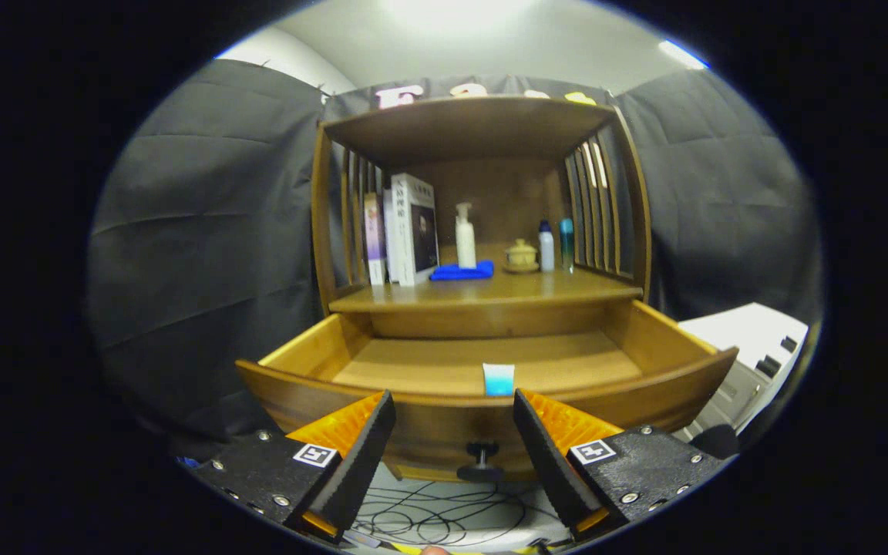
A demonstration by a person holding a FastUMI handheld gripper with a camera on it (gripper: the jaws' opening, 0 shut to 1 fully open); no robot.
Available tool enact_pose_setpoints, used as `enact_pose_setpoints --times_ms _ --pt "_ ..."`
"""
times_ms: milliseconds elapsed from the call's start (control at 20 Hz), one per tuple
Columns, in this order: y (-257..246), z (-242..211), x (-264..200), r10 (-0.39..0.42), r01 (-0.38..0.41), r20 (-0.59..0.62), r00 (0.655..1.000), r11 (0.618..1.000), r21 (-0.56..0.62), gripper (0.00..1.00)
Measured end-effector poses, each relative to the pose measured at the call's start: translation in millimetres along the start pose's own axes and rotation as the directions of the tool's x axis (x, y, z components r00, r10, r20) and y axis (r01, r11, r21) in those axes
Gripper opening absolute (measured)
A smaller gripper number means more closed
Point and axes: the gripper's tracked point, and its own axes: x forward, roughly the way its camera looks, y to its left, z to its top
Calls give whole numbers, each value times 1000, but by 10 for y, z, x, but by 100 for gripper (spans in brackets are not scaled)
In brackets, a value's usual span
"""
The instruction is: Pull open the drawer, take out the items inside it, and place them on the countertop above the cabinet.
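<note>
Gripper view looks over the pulled-out drawer (482, 366), where a small blue-and-white tube (499, 379) stands against the inside of the front edge, near its middle. Both fingers of the gripper (453, 407) are spread wide and hold nothing, just short of the drawer front, above its knob (482, 456). Judging by its size, the tube should be light and somewhat soft, perhaps slick; a gentle pinch across its upper body seems safest before lifting it to the countertop (567, 287).
</note>
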Motion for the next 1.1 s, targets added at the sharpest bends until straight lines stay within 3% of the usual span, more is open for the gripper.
enact_pose_setpoints --times_ms 50,250,450,600,800,900,1100 --pt "5 122 38 1 -1 -3 1000 1000 -24 94" --pt "-82 463 322 -38 35 -77 996 998 -43 95" --pt "-285 397 730 -122 105 -237 964 991 -86 95" --pt "-384 96 1035 -162 137 -404 900 987 -89 95" --pt "-519 -387 1286 -184 189 -593 783 980 -54 95" --pt "-591 -579 1378 -198 200 -659 725 977 -74 95" --pt "-578 -793 1591 -180 198 -733 656 978 -63 96"
